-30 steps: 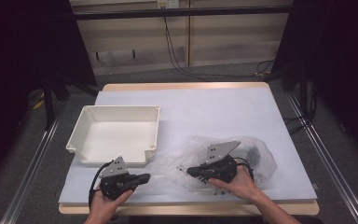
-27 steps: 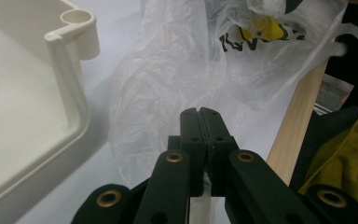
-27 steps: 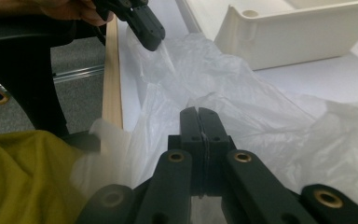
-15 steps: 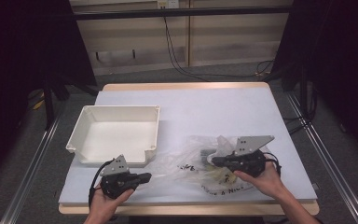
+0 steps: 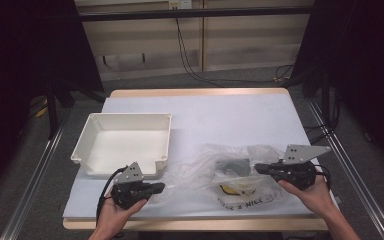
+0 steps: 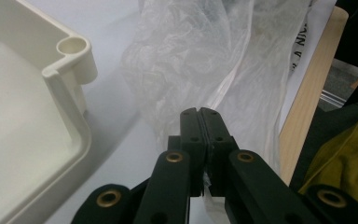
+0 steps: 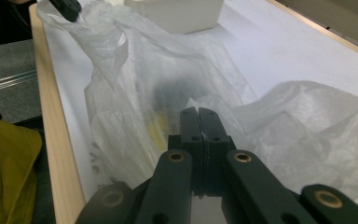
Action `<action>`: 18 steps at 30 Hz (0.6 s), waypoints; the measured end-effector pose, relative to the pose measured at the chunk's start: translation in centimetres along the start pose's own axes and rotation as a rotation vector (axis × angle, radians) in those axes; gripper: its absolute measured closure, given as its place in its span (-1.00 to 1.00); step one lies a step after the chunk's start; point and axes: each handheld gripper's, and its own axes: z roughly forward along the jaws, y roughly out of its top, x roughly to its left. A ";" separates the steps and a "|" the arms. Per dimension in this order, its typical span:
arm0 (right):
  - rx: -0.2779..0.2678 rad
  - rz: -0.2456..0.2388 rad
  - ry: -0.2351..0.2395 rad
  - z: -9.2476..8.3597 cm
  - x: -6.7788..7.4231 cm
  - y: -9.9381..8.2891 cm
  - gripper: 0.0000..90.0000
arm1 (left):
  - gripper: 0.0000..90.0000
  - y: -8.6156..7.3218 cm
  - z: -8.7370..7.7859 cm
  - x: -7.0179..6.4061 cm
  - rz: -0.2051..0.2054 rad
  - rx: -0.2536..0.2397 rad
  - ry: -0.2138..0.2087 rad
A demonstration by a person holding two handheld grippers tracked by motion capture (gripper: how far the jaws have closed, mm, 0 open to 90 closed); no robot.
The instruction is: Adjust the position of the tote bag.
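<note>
Plastic bag (image 5: 230,172) — thin, translucent and crumpled — is spread across the near half of the white-covered desk (image 5: 230,120), between the two hand-held tools and just right of an empty cream plastic tray (image 5: 122,145). Dark and yellow items are dimly seen through the film near its middle, though what they are cannot be told; black lettering is printed on its near edge.

The left tongs (image 5: 161,187) are held low at the bag's left end. In the left gripper view the left tongs (image 6: 199,112) are pressed together with a strip of film pinched between them. The right tongs (image 5: 258,167) are at the bag's right side; in the right gripper view the right tongs (image 7: 198,112) are likewise clamped together on a fold of film.

The bag is judged to be very light, limp and slippery — it will sag, stretch and slide rather than keep any shape, and the film could tear if pulled hard. A hold is best taken on a bunched edge or doubled fold near the opening, one side in each tool, so that the mouth can be drawn apart evenly.
</note>
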 end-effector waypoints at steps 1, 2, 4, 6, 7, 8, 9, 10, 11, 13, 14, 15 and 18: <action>0.004 -0.002 -0.009 -0.3 -0.1 -0.1 1.00 | 0.98 0.2 -0.1 0.0 0.006 0.006 0.004; 0.005 0.007 -0.018 -0.7 -0.3 -0.4 1.00 | 0.98 0.3 0.0 0.0 0.005 -0.002 0.000; 0.009 0.013 -0.036 -1.3 -0.5 -0.8 1.00 | 0.98 0.7 0.0 0.0 0.009 0.002 0.004; 0.005 0.020 -0.055 -1.9 -0.6 -1.3 1.00 | 0.99 1.0 0.1 0.1 0.026 0.011 0.002; 0.005 0.031 -0.060 -2.2 -0.7 -1.5 1.00 | 0.99 1.3 0.2 0.0 0.029 0.013 0.004; 0.005 0.035 -0.078 -2.6 -0.8 -1.8 1.00 | 0.99 1.6 0.2 -0.1 0.030 0.003 -0.001; 0.008 0.040 -0.086 -3.0 -0.9 -2.2 1.00 | 0.99 1.8 0.2 -0.1 0.035 0.003 -0.002; 0.009 0.048 -0.103 -3.6 -1.1 -2.7 1.00 | 0.99 2.1 0.2 -0.2 0.040 0.004 0.005; 0.009 0.048 -0.103 -3.6 -1.1 -2.7 1.00 | 0.99 2.4 0.2 -0.2 0.047 0.005 0.005; 0.008 0.062 -0.120 -4.2 -1.3 -3.3 1.00 | 0.99 3.0 0.0 -0.3 0.056 -0.003 0.007; 0.011 0.064 -0.131 -4.5 -1.4 -3.4 1.00 | 0.99 3.4 -0.1 -0.4 0.064 -0.006 0.009; 0.008 0.073 -0.143 -5.0 -1.5 -3.7 1.00 | 0.99 3.6 -0.1 -0.3 0.071 -0.008 0.012; 0.003 0.082 -0.171 -5.8 -1.8 -4.2 1.00 | 0.99 4.3 -0.3 -0.3 0.071 -0.016 0.020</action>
